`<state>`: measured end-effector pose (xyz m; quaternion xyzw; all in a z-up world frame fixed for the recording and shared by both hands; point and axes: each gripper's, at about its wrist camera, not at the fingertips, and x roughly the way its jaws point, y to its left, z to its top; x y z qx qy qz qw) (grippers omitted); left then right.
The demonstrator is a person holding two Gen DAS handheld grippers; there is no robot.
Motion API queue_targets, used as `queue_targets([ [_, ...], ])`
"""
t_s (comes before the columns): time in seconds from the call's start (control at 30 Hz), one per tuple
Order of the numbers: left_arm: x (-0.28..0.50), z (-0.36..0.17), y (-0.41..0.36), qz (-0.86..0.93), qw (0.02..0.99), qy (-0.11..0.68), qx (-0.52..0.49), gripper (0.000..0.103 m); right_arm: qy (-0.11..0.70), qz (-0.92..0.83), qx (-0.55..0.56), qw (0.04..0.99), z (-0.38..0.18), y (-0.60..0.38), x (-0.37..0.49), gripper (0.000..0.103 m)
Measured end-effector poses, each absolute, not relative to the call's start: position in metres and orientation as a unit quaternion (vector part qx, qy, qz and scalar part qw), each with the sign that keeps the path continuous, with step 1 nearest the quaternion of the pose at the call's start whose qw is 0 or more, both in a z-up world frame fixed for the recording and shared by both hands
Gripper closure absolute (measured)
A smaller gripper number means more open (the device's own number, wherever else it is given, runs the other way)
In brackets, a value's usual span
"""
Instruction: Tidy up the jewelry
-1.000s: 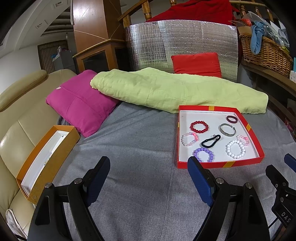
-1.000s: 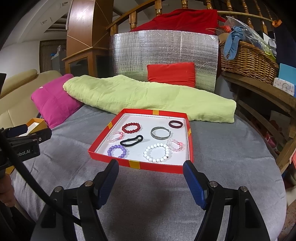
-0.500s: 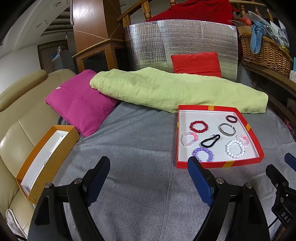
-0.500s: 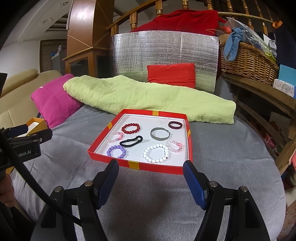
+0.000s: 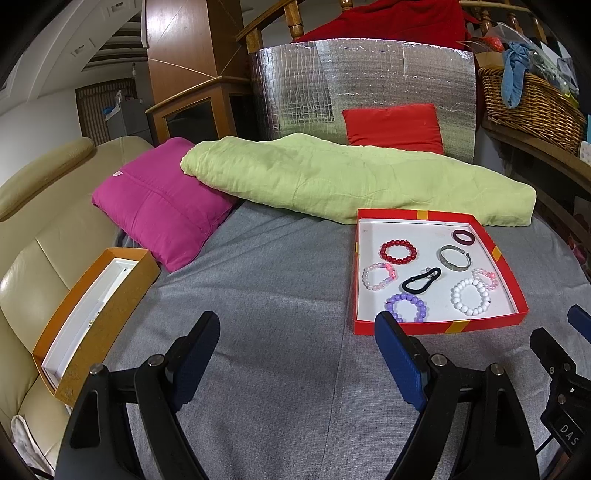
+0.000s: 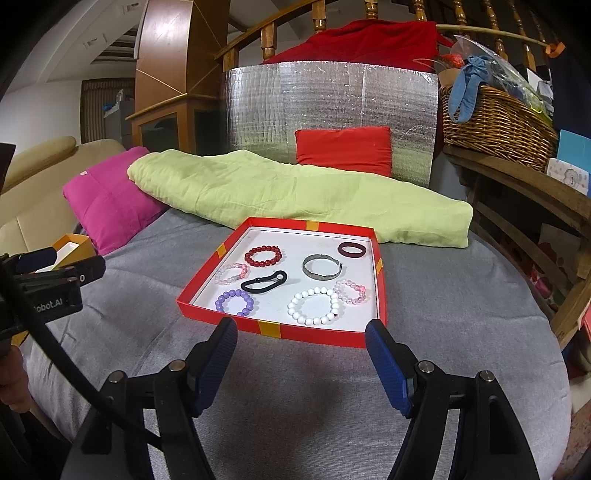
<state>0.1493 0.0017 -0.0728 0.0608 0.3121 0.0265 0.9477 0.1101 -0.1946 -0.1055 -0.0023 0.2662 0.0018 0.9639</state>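
At the left an orange box (image 5: 92, 325) leans on the sofa (image 5: 40, 236). The left gripper (image 5: 295, 332) is wide open over grey cloth (image 5: 277, 280), holding nothing. The right gripper (image 6: 301, 334) is also open and empty, just before the red tray (image 6: 280, 329) with bracelets (image 6: 263, 255).

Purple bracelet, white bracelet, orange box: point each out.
Purple bracelet (image 6: 235, 302), right wrist view, on its beads.
White bracelet (image 6: 314, 306), right wrist view, on its near beads.
Orange box (image 5: 110, 317), left wrist view, on its outer wall.

Probably a home - sofa (image 5: 44, 236), pillows (image 5: 162, 206), stair railing (image 6: 295, 33)
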Motion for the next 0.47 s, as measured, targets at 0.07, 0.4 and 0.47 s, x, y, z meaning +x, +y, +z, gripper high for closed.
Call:
queue_targets([
  [0.07, 0.1491, -0.0737, 0.0016, 0.027, 0.948, 0.312, 0.061, 0.017, 0.267, 0.002, -0.002, 0.964, -0.1058, -0.1942, 0.1108, 0.028],
  [0.4, 0.1475, -0.0752, 0.0023, 0.017, 0.950, 0.306, 0.055, 0.017, 0.267, 0.001, -0.003, 0.964, -0.1050, -0.1961, 0.1102, 0.028],
  [0.47, 0.1528, -0.0789, 0.0052, 0.018, 0.947, 0.316, 0.047, 0.017, 0.269, 0.002, 0.000, 0.963, -0.1045, -0.2002, 0.1098, 0.028],
])
